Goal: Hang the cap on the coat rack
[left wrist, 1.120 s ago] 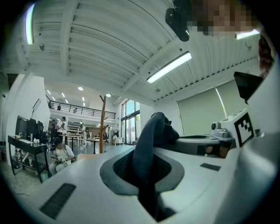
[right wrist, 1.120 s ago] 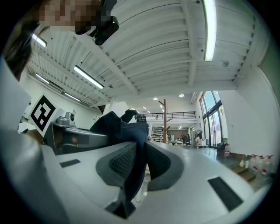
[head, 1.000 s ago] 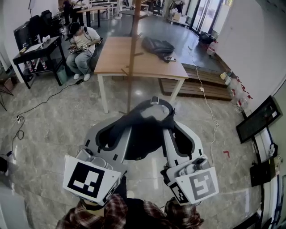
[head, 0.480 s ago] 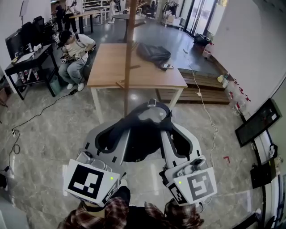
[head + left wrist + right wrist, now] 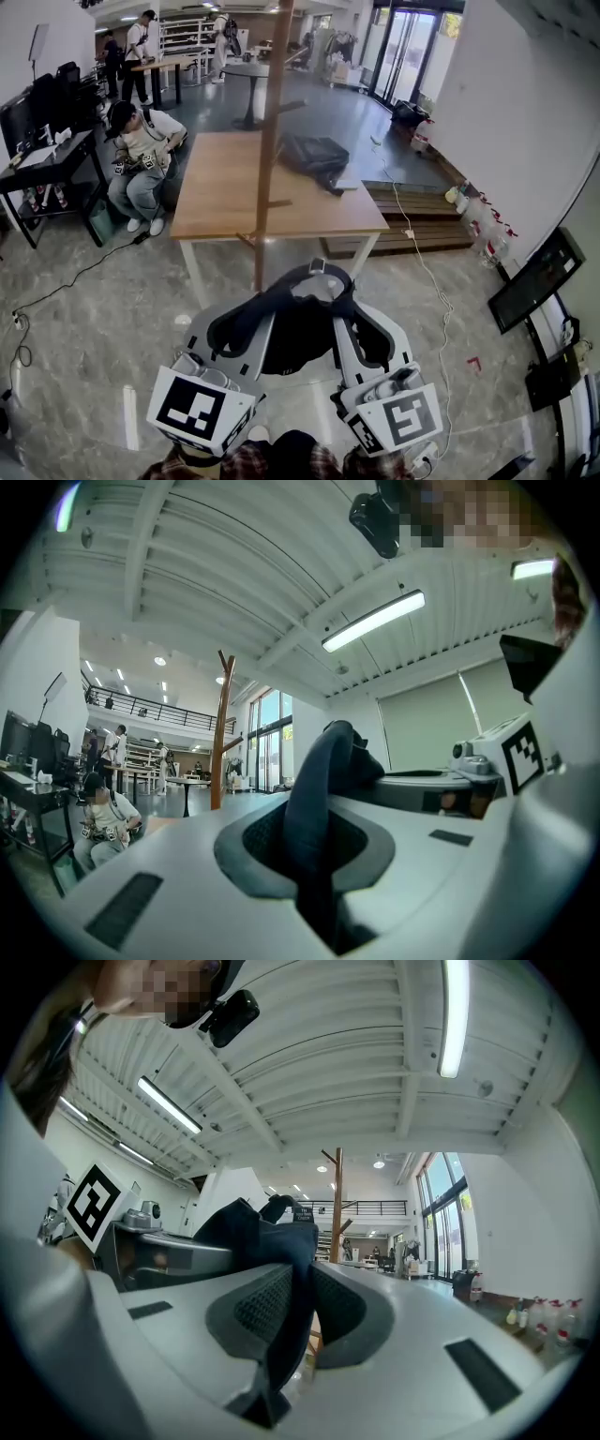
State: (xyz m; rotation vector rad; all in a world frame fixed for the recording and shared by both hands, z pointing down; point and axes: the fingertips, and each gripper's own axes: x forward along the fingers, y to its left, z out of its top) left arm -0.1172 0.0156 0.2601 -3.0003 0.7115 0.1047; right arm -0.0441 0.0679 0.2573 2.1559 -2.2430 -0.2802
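At the bottom of the head view we hold the left gripper (image 5: 246, 317) and the right gripper (image 5: 349, 317) side by side. Each has its jaws pinched on an edge of the dark cap (image 5: 298, 328), which is stretched between them above the marble floor (image 5: 112, 309), in the lower middle of the frame. In both gripper views the fabric runs down between the ribbed pads.

Just past the cap, the wooden pole of the coat rack (image 5: 266, 178) rises through the middle of the frame, with short pegs sticking out sideways. It stands in front of a wooden table (image 5: 220, 187) that carries a dark backpack (image 5: 314, 155). Left of the table a seated person (image 5: 141, 155) looks down. At the right a low wooden platform (image 5: 417, 230) lies beside the table. Far off, upper left, more people (image 5: 141, 37) stand at tables.
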